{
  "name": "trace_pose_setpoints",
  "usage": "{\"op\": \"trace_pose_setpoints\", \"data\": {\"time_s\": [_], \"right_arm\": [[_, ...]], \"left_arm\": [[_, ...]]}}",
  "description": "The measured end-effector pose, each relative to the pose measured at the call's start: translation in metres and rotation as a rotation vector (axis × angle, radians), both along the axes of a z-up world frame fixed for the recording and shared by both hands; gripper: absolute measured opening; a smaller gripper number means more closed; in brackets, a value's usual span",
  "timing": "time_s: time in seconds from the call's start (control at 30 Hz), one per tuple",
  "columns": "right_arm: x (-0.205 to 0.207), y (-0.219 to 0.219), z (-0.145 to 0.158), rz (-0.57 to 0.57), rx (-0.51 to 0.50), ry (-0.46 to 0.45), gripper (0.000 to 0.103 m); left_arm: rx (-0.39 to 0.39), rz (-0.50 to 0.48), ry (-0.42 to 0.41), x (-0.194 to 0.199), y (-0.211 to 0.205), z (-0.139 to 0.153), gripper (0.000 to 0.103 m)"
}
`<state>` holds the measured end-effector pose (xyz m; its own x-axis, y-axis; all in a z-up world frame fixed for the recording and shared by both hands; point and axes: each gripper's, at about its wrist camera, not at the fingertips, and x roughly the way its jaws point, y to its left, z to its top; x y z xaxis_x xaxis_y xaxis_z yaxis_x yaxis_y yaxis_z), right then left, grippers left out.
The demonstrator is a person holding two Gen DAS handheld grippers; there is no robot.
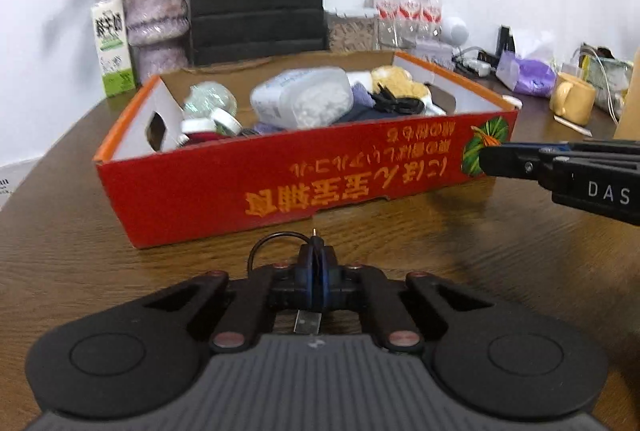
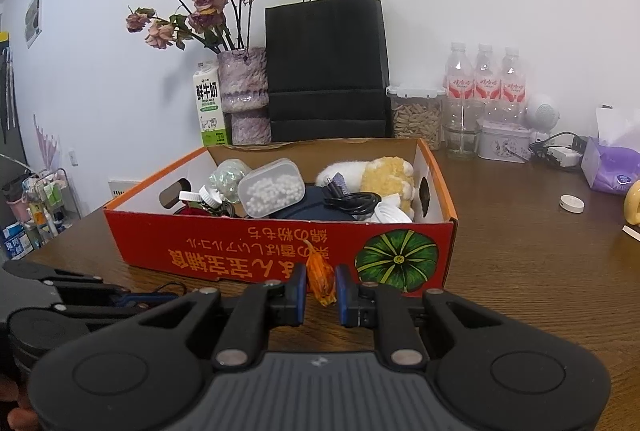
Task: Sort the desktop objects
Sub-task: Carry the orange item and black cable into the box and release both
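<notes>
Left gripper (image 1: 316, 271): jaws pinched together on a thin black cable (image 1: 264, 245), its plug tip poking up past the fingertips. It sits low over the table (image 1: 460, 271), just short of the box's near wall.

Right gripper (image 2: 320, 295): jaws apart, with an orange wrapper (image 2: 320, 279) standing in the gap; contact with the pads can't be confirmed. In the left view its tip reaches the box's near-right corner.

Box (image 2: 280, 251): red, open top, mid-table, long side facing both grippers. Contents crowd it: clear tub (image 2: 272, 187) of white beads tilted at centre, plush toy (image 2: 388, 179) at the right end, coiled black cord (image 2: 352, 201) over a dark item, glass ball (image 2: 230, 173) and caps at the left end.

Back edge is packed: milk carton (image 2: 208, 107), vase (image 2: 244, 95), black bag (image 2: 326, 67), bottles (image 2: 484, 79), jar (image 2: 416, 115), tin (image 2: 504, 141).

Open room: bare strip between box and grippers, and the right side of the table, with only a white lid (image 2: 572, 203), tissue pack (image 2: 608, 167) and yellow mug (image 1: 572, 97) toward the far right edge.
</notes>
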<state>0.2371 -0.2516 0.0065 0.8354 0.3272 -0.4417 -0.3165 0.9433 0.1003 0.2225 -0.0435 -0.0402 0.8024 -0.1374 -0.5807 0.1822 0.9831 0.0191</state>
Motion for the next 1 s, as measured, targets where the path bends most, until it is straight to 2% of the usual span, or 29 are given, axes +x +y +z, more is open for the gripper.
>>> {"op": "trace_pose_setpoints", "data": {"time_s": [0.13, 0.27, 0.37, 0.47, 0.67, 0.73, 0.83, 0.9, 1.0], "right_arm": [[-0.001, -0.003, 0.008, -0.003, 0.014, -0.024, 0.014], [0.002, -0.005, 0.024, -0.007, 0.021, -0.069, 0.014], [0.012, -0.004, 0.040, -0.017, 0.025, -0.109, 0.014], [0.028, -0.001, 0.056, -0.026, 0.033, -0.139, 0.014], [0.077, 0.016, 0.066, -0.045, 0.016, -0.146, 0.014], [0.093, 0.022, 0.059, -0.047, 0.015, -0.137, 0.014], [0.106, 0.025, 0.039, -0.037, 0.003, -0.095, 0.014], [0.110, 0.026, 0.028, -0.043, -0.032, -0.079, 0.014], [0.116, 0.027, 0.017, -0.060, -0.048, -0.057, 0.014]], "left_arm": [[-0.028, -0.001, -0.093, -0.017, 0.002, 0.025, 0.005], [-0.051, -0.004, -0.229, -0.029, 0.005, 0.062, 0.005], [-0.044, 0.006, -0.298, -0.021, 0.005, 0.083, 0.005], [-0.042, 0.022, -0.332, -0.005, 0.004, 0.094, 0.005], [-0.051, 0.079, -0.344, 0.051, 0.007, 0.092, 0.005], [-0.043, 0.116, -0.341, 0.069, 0.011, 0.084, 0.005], [-0.051, 0.165, -0.294, 0.091, 0.020, 0.060, 0.005], [-0.011, 0.158, -0.258, 0.098, 0.020, 0.049, 0.005], [0.040, 0.174, -0.252, 0.099, 0.019, 0.040, 0.005]]}}
